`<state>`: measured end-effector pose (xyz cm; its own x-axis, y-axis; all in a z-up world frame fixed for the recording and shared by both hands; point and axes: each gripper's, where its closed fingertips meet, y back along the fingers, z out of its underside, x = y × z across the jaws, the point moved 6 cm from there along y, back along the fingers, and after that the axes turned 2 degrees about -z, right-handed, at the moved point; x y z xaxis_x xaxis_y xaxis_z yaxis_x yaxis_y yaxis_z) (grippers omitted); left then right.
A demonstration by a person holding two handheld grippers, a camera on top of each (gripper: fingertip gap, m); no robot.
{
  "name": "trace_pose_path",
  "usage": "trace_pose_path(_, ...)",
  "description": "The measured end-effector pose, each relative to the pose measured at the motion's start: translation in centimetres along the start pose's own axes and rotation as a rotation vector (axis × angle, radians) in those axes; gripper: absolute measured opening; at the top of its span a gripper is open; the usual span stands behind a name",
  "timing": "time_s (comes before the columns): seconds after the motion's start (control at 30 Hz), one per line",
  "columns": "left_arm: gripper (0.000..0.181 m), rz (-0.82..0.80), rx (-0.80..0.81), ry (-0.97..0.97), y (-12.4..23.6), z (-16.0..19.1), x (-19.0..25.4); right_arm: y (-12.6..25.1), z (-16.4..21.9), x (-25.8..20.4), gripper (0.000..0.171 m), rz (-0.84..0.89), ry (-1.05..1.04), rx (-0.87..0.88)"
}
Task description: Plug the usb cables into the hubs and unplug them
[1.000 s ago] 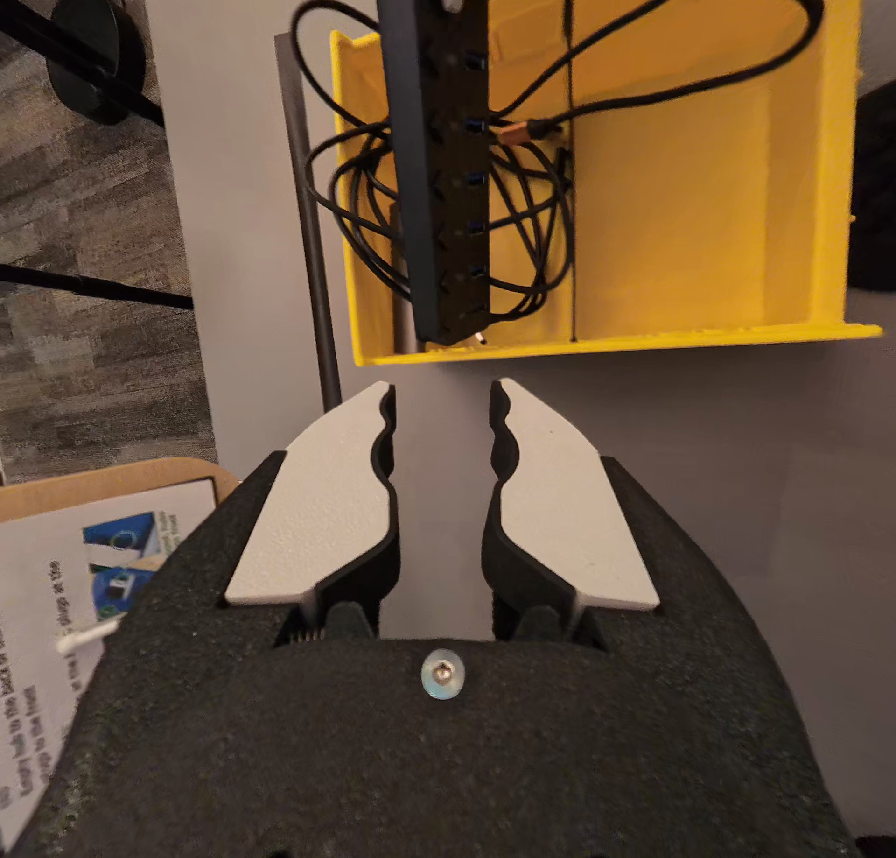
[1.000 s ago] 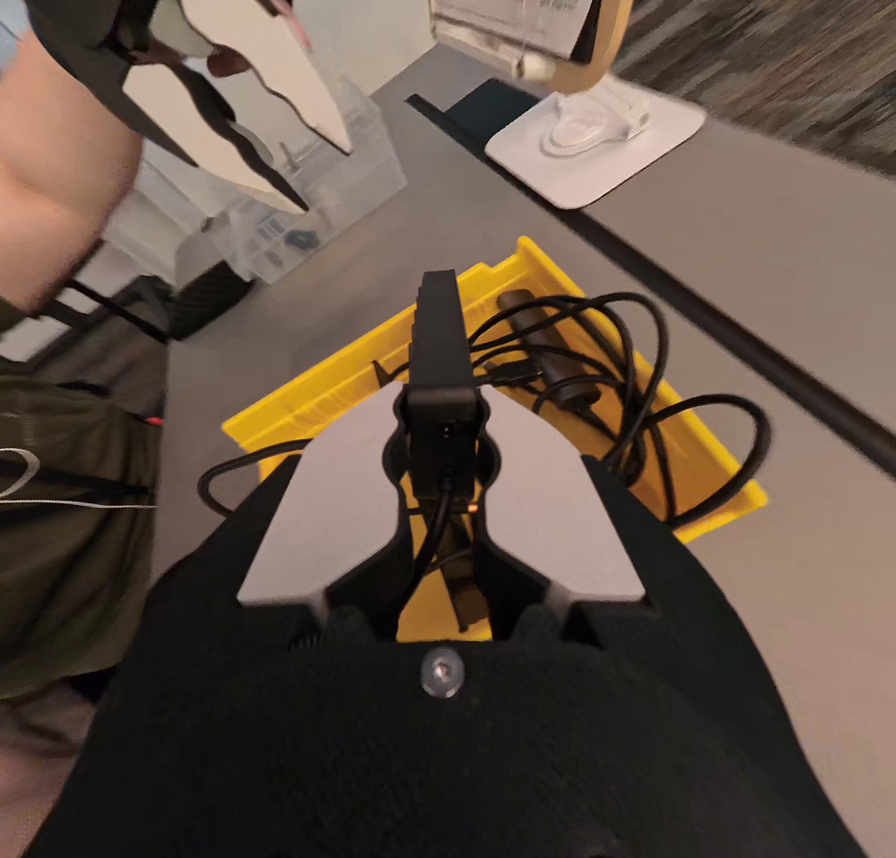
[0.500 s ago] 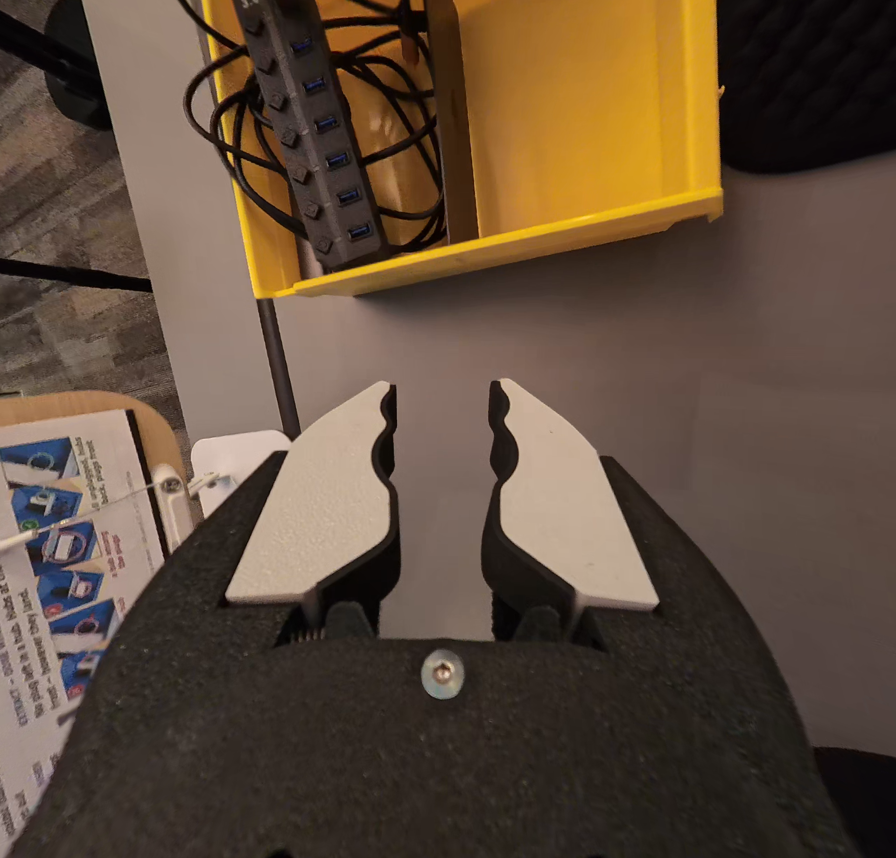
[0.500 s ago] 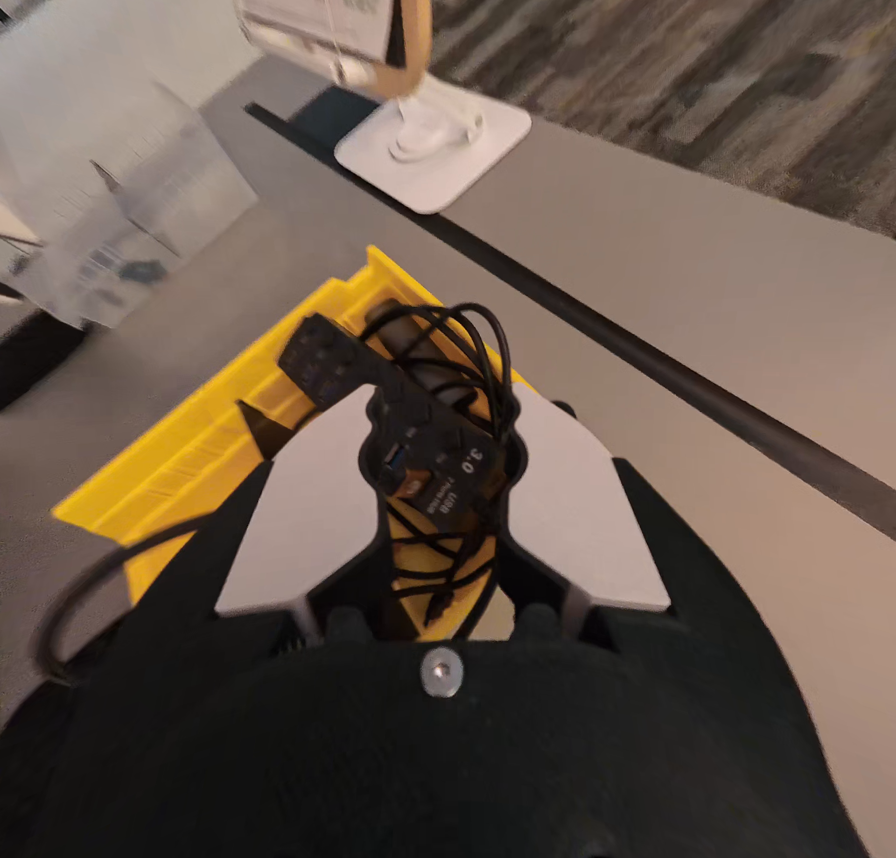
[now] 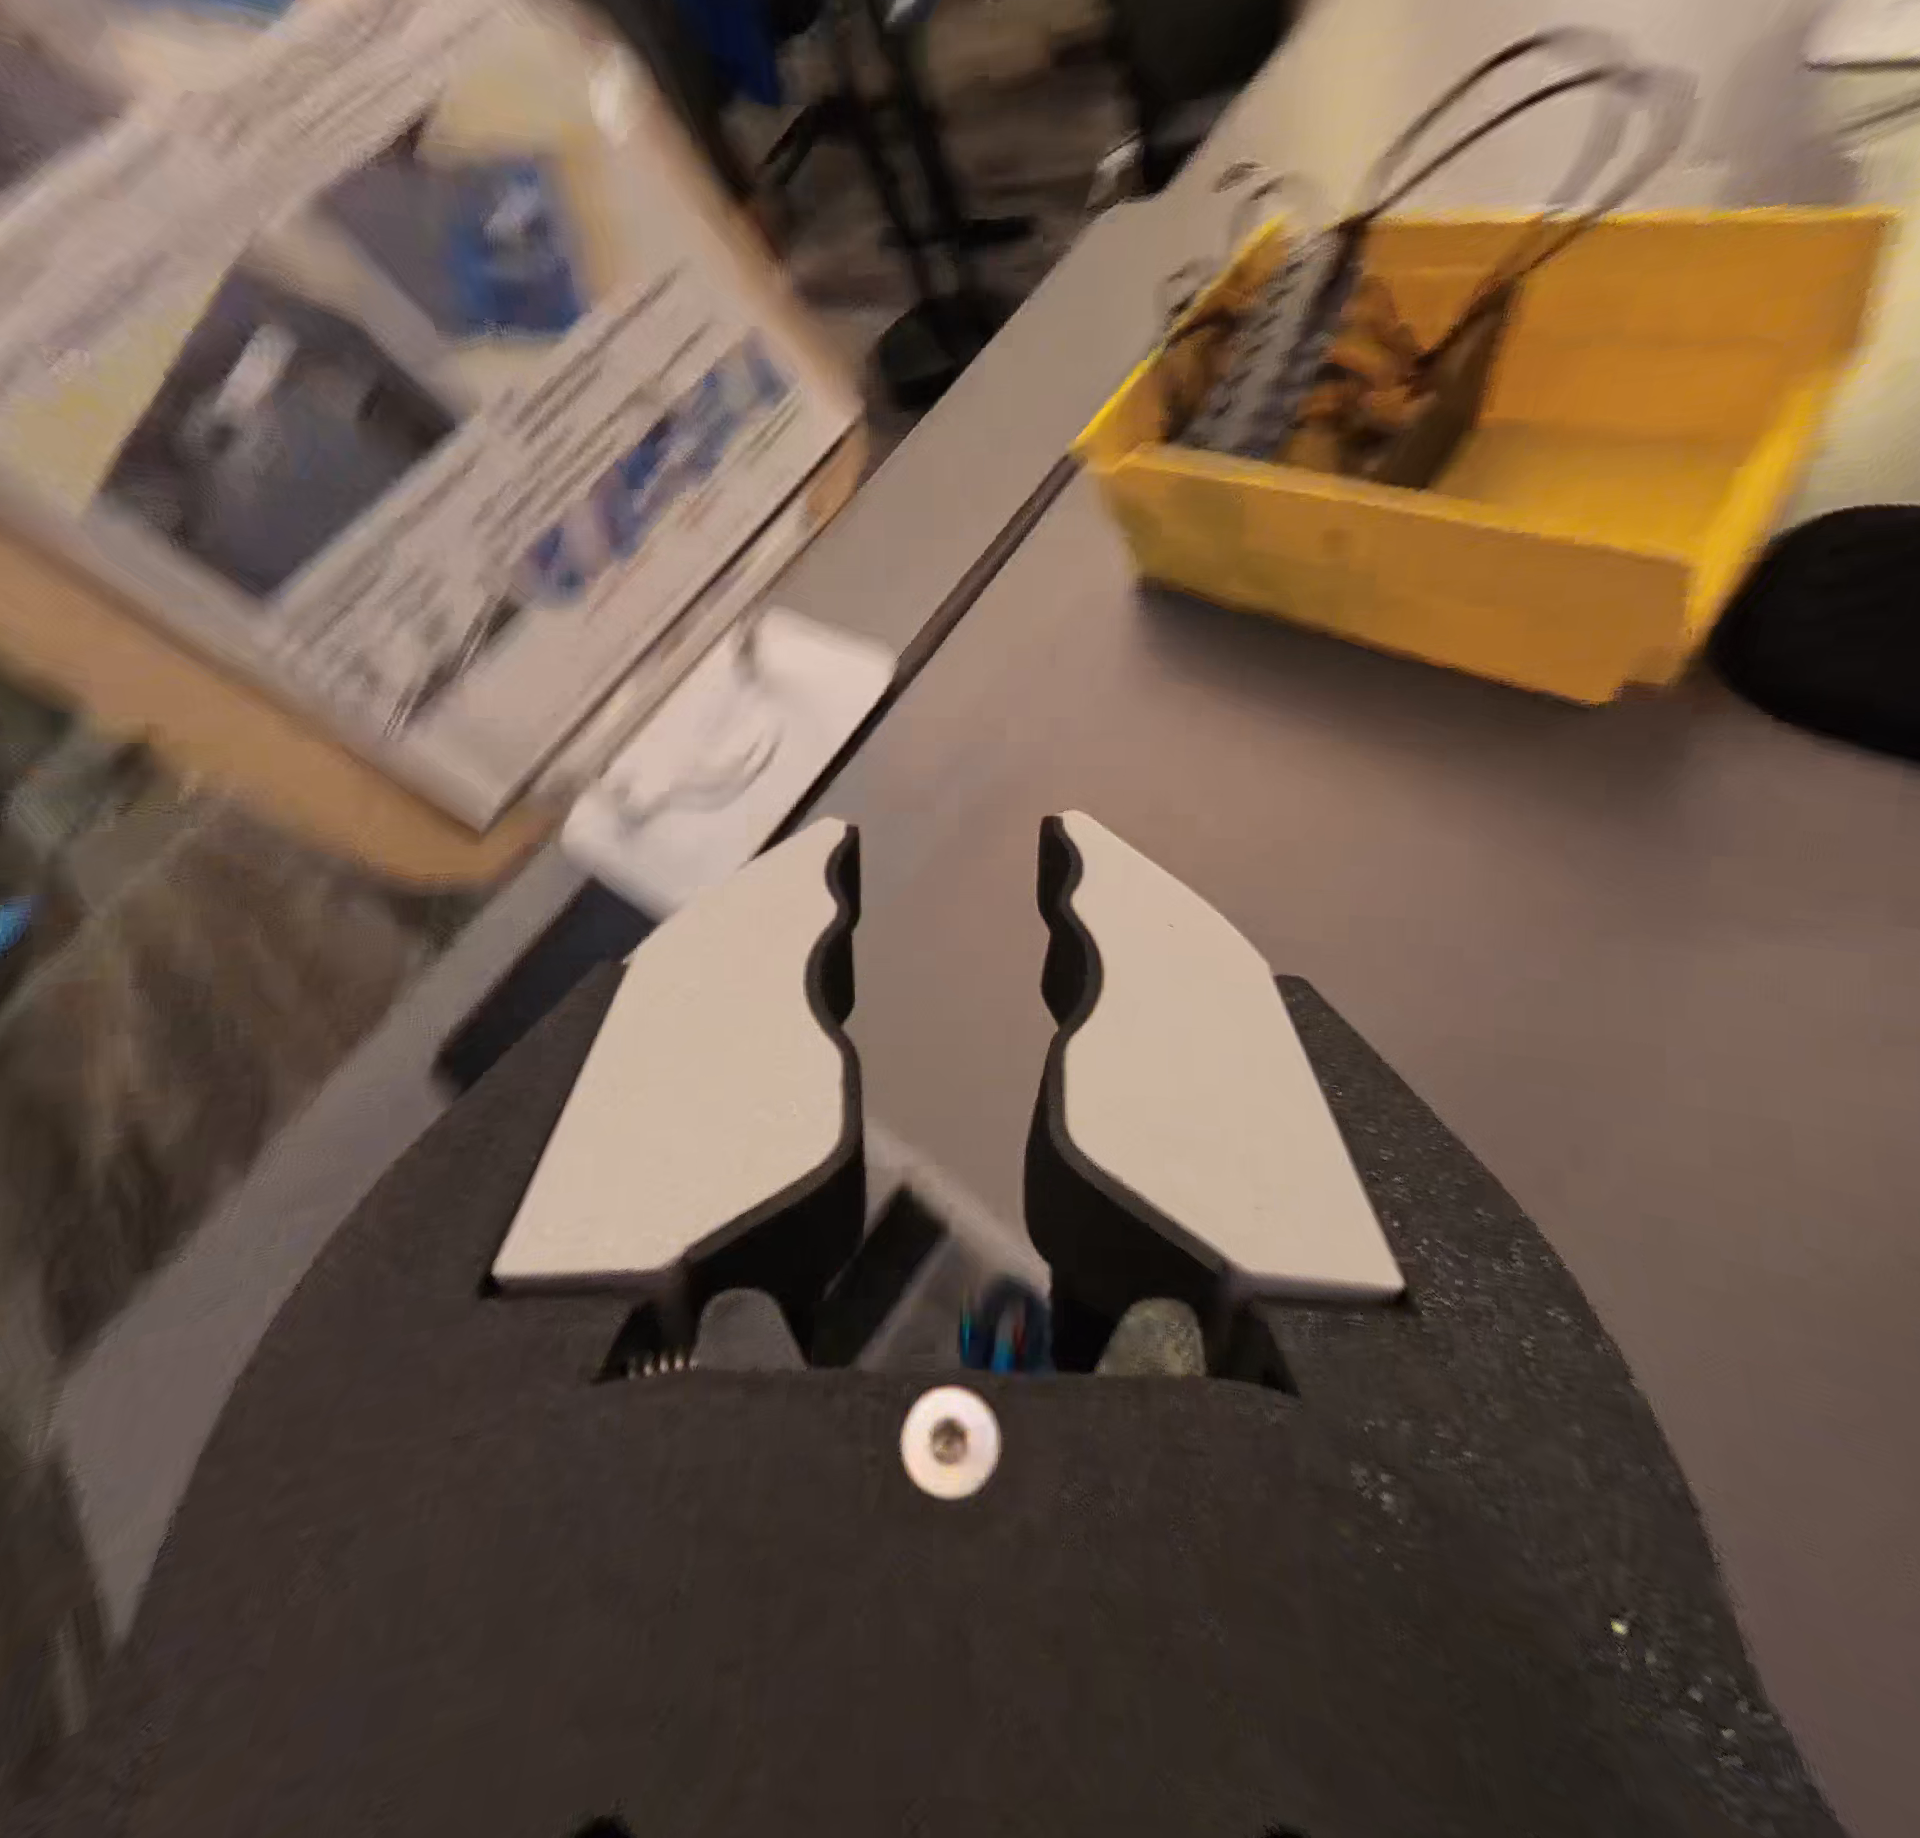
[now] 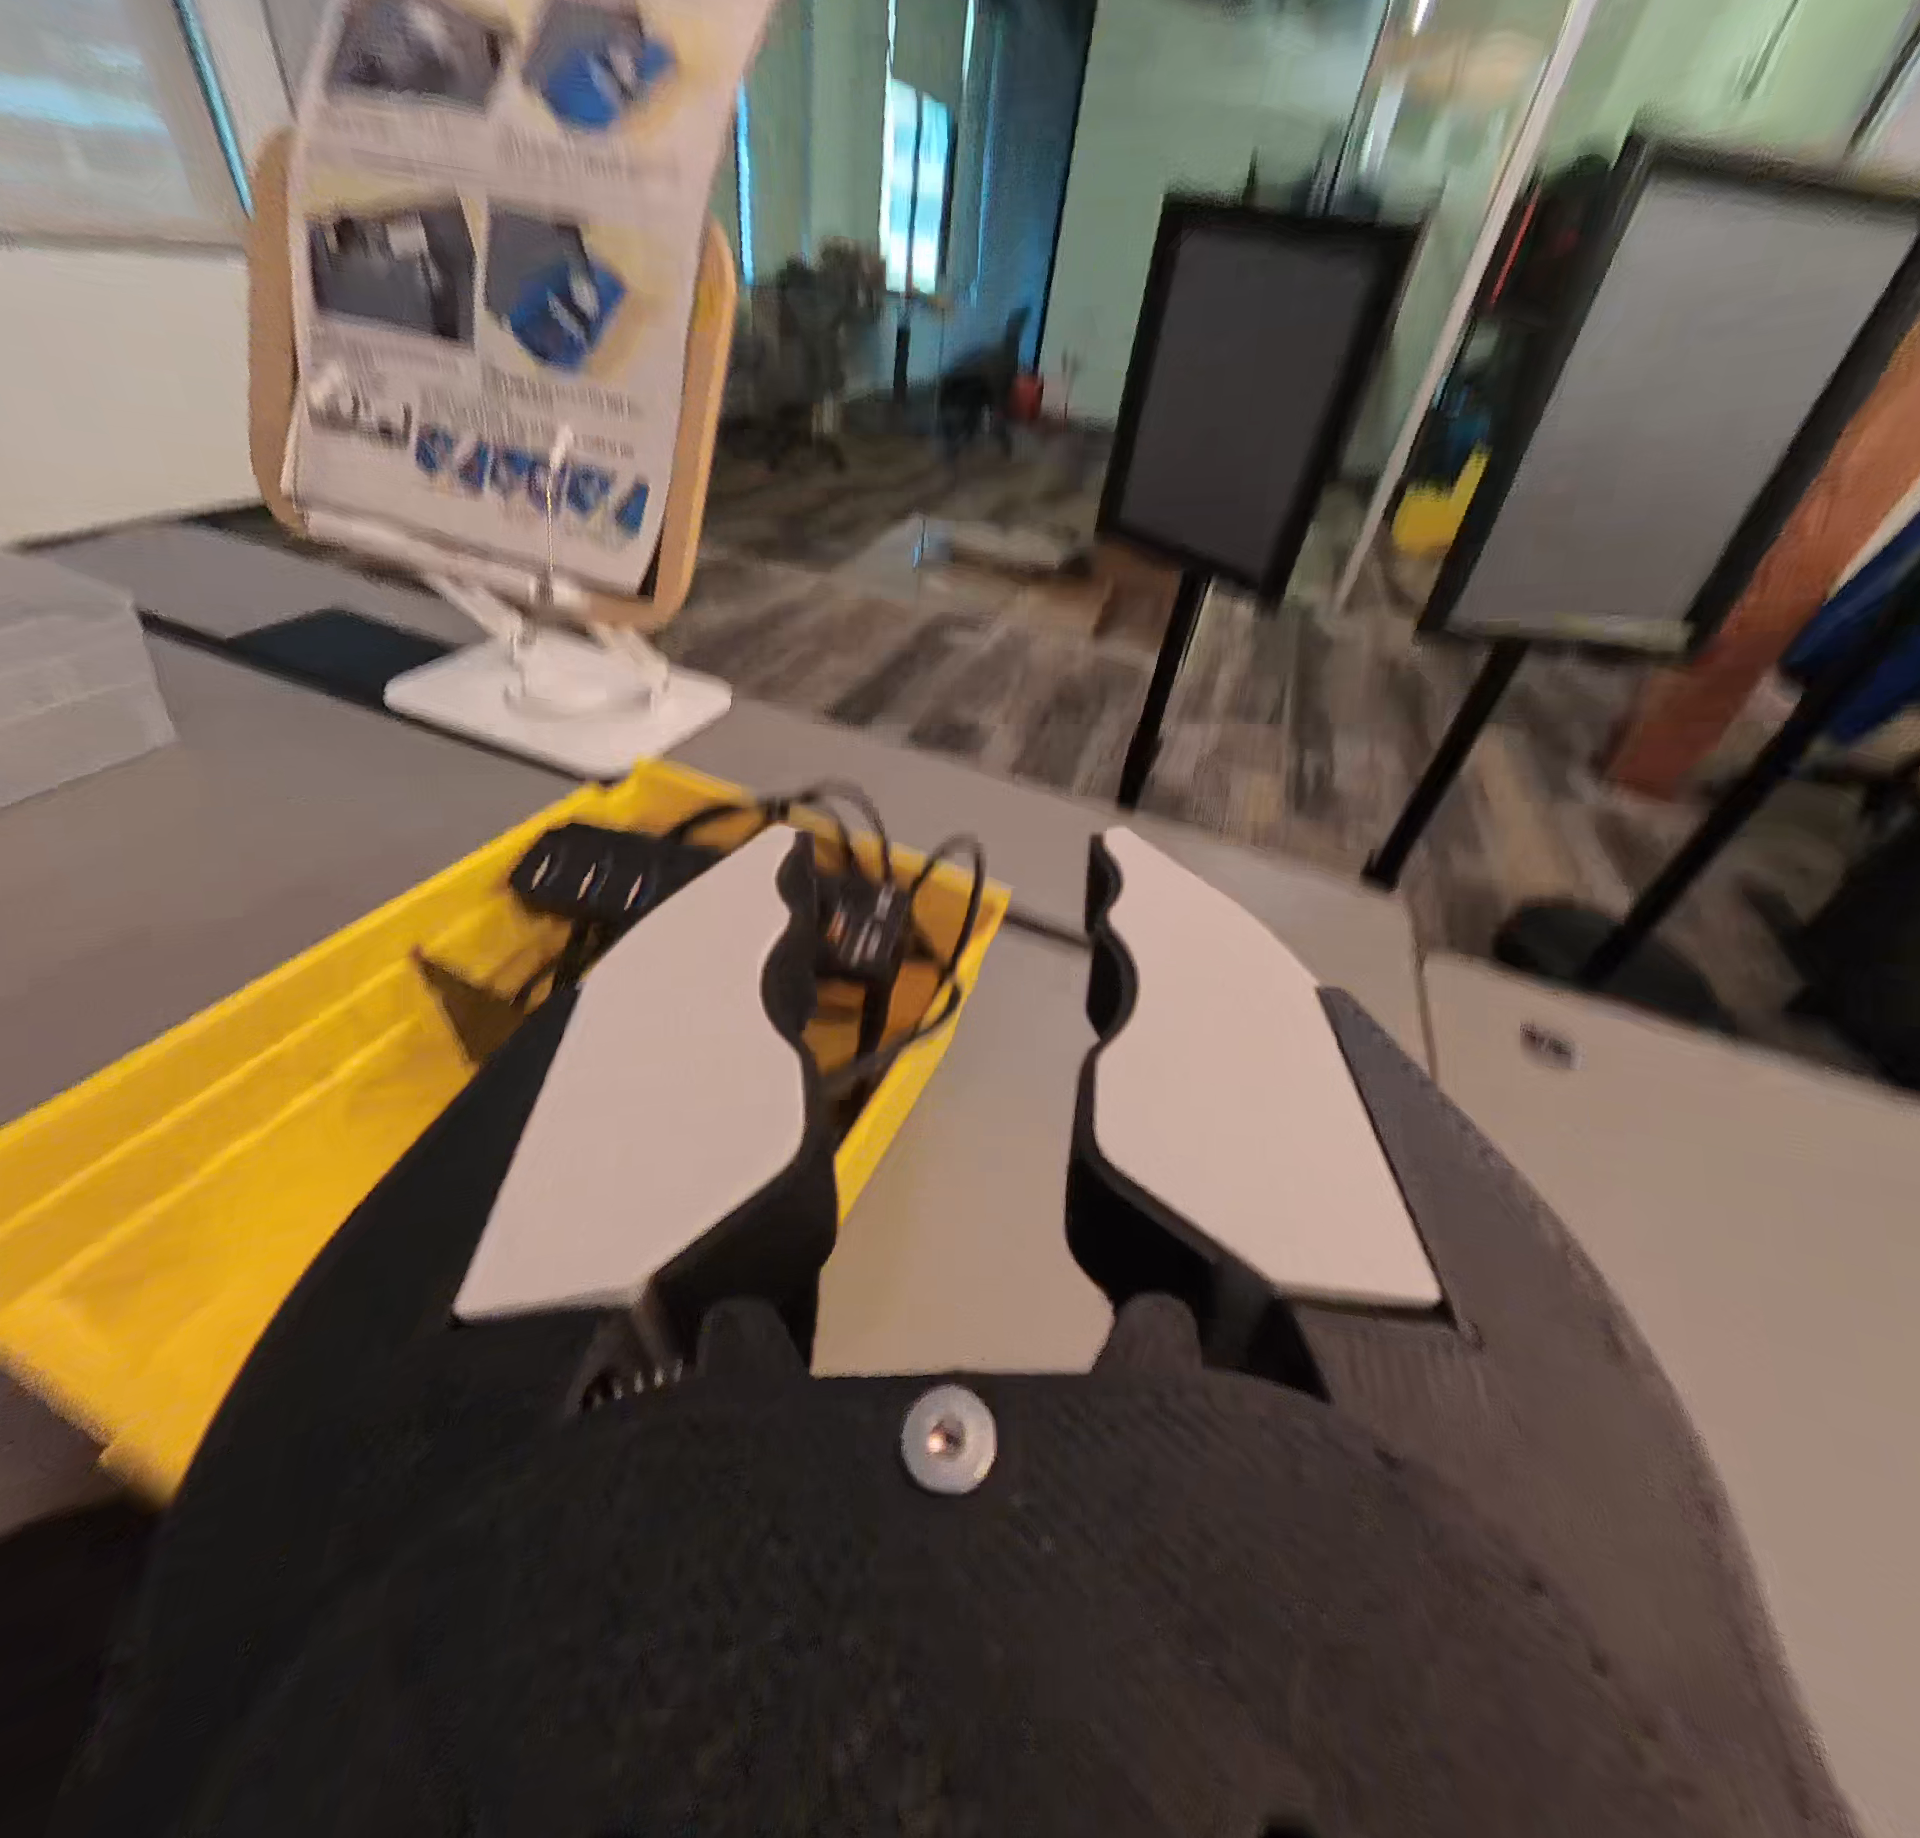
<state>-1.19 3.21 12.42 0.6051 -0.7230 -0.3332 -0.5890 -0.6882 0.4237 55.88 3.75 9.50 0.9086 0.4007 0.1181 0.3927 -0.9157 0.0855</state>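
Left wrist view. My left gripper [image 5: 948, 832] hangs above the grey surface [image 5: 1455, 957] with its jaws parted and nothing between them. The yellow bin [image 5: 1455, 583] stands near the far right corner of the surface. A dark USB hub [image 5: 1262, 354] lies in the bin's left compartment among black cables [image 5: 1507, 126], some of which loop up over the far wall; blur hides whether any plug is seated. The bin's right compartment shows only bare yellow floor. A printed instruction sheet [image 5: 395, 365] on a tan board leans on a white stand [image 5: 717, 739] at the surface's left edge. A black rounded object [image 5: 1829, 625] sits just beside the bin on the right.

Right wrist view. My right gripper [image 6: 940, 853] has its jaws spread wide and holds nothing; bare grey surface [image 6: 956, 1217] shows between them. The yellow bin [image 6: 208, 1113] lies to the left, partly beneath my left finger [image 6: 665, 1082]. The hub [image 6: 582, 869] rests at the bin's far end, with tangled cables [image 6: 894, 915] beside it, reaching toward the bin's far corner. The instruction sheet [image 6: 499, 230] stands upright on its white stand [image 6: 561, 697] at the far edge of the surface. Black-framed panels [image 6: 1247, 386] on poles stand on the floor beyond.
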Motion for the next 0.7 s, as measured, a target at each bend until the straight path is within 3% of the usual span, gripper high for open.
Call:
trace_pose_path(0.07,0.021,-0.094,-0.164,0.159,2.7,4.2,-3.0,0.4,1.6,-0.1,0.060,0.011,-0.073,-0.170)
trace_pose_path(0.13,0.021,-0.094,-0.242,0.332,4.7,6.8,-5.7,0.1,2.2,-0.9,0.059,-0.058,-0.155,-0.293)
trace_pose_path(0.17,0.021,-0.094,-0.293,0.401,5.6,8.0,-7.2,0.0,2.6,-1.4,0.056,-0.085,-0.206,-0.364)
trace_pose_path(0.27,0.026,-0.305,-0.522,0.641,8.7,12.8,-12.2,-0.5,5.9,-2.1,0.038,0.015,-0.341,-0.597)
trace_pose_path(0.4,0.039,-0.510,-0.501,0.833,11.0,18.3,-14.5,-3.1,10.1,-3.2,0.043,0.061,-0.483,-0.729)
trace_pose_path(0.53,0.059,-0.345,-0.606,0.956,9.2,21.8,-14.1,-3.6,12.6,-3.5,0.052,0.137,-0.455,-0.942)
trace_pose_path(0.57,0.057,-0.304,-0.607,0.973,8.7,22.0,-13.8,-3.7,12.9,-3.7,0.051,0.124,-0.457,-0.963)
trace_pose_path(0.7,0.060,-0.253,-0.766,0.954,7.7,23.7,-12.8,-4.3,14.5,-4.4,0.037,0.025,-0.525,-1.025)
